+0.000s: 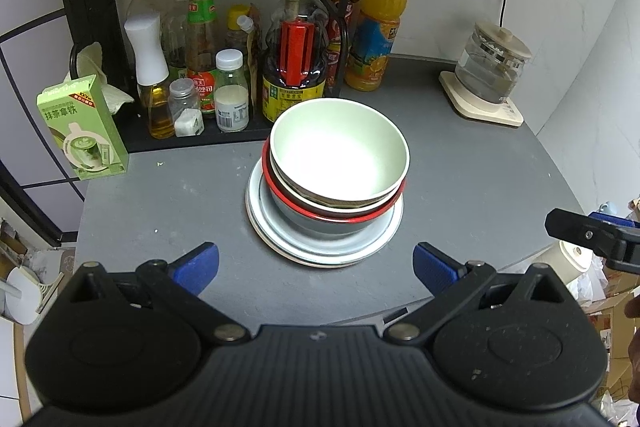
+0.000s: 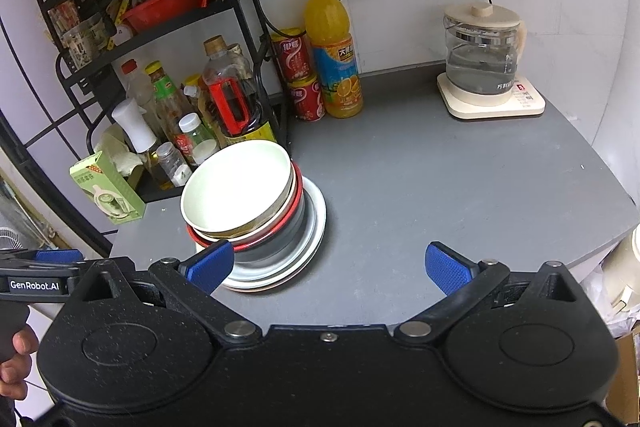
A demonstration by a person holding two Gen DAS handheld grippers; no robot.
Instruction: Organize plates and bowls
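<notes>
We hold our left gripper point(image 1: 316, 265) wide open and empty above the near edge of the grey countertop point(image 1: 460, 179), its blue pads point(image 1: 198, 265) spread to either side of the dish stack without touching it. Our right gripper point(image 2: 330, 267) is likewise spread wide and holds nothing, with its left pad just in front of the stack's near rim as the right wrist view shows it. The stack sits in the middle of the counter: a pale green bowl point(image 1: 339, 149) on top, nested in a red-rimmed bowl point(image 1: 340, 213), which rests on a pile of plates point(image 1: 320, 251). Behind it a black rack point(image 1: 92, 7) is crowded with sauce and oil bottles, and a green carton point(image 1: 82, 129) stands at the rack's left end. An orange juice bottle point(image 1: 376, 27) stands beside the rack, and a glass kettle point(image 1: 490, 65) sits on its base at the far right, well apart from the dishes.
</notes>
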